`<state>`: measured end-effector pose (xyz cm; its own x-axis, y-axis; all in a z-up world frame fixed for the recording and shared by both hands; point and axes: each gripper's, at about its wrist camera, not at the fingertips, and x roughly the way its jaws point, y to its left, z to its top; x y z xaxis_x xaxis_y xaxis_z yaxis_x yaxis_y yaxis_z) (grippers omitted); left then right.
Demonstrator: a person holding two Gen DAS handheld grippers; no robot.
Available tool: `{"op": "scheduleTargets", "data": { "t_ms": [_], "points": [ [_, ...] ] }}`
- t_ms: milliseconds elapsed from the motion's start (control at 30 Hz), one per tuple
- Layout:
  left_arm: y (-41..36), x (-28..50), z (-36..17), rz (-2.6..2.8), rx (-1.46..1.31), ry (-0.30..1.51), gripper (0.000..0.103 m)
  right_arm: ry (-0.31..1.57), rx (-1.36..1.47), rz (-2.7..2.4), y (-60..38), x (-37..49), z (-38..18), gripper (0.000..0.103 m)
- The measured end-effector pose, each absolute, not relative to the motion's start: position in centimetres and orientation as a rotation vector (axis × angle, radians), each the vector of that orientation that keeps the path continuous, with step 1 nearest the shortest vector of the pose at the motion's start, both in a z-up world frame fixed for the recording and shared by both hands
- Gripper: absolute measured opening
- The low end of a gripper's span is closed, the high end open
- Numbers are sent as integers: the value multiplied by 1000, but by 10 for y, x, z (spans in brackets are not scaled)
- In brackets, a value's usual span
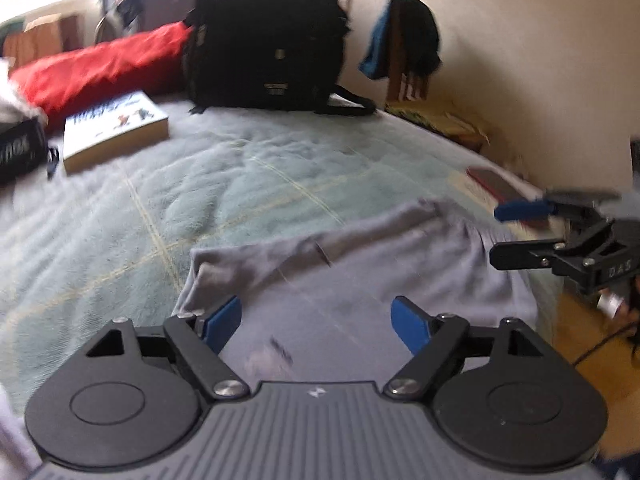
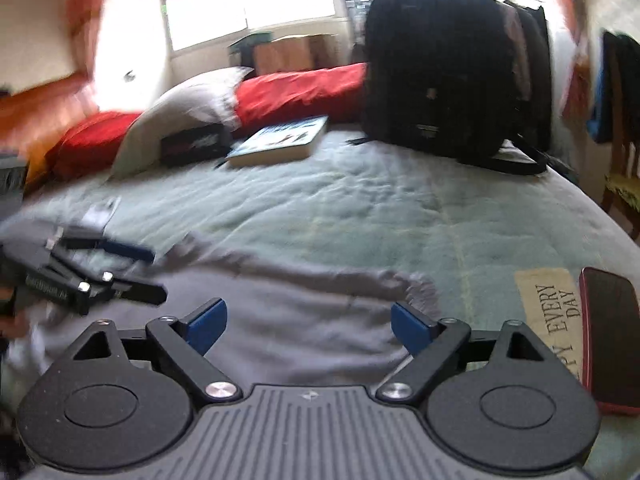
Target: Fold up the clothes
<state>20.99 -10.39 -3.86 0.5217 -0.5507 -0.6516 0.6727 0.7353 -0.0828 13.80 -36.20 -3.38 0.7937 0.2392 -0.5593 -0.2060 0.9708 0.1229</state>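
A grey garment [image 1: 340, 264] lies partly folded and rumpled on the pale green blanket [image 1: 180, 184], near the bed's front edge. My left gripper [image 1: 316, 320] hovers over the garment's left part, open, with nothing between its blue pads. My right gripper [image 2: 308, 322] hovers over the same garment [image 2: 300, 304] toward its right end, also open and empty. Each gripper shows in the other's view: the right gripper [image 1: 498, 236] at the garment's right edge, the left gripper [image 2: 154, 274] at its left. The frames are motion-blurred.
A black backpack [image 2: 448, 72] stands at the back of the bed beside a book [image 2: 280, 140], a black box [image 2: 192, 142] and red pillows [image 2: 300, 92]. A red-cased phone [image 2: 612, 336] lies on the blanket's right edge. A chair [image 1: 404, 40] draped with clothes stands beyond the bed.
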Motion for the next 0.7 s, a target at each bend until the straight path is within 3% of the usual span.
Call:
{"op": "scheduleTargets", "data": {
  "t_ms": [200,433,700],
  "points": [
    [-93,173,-59,-649,330,742,84,730,-51,182,-350,124,-79,94],
    [-77,150,-42,-620,297,696,84,634,-11,238,-336,108,-53,99],
    [-69,133,-64,-587,211,758,85,732,-45,201,-315,103,-80,101]
  ]
}}
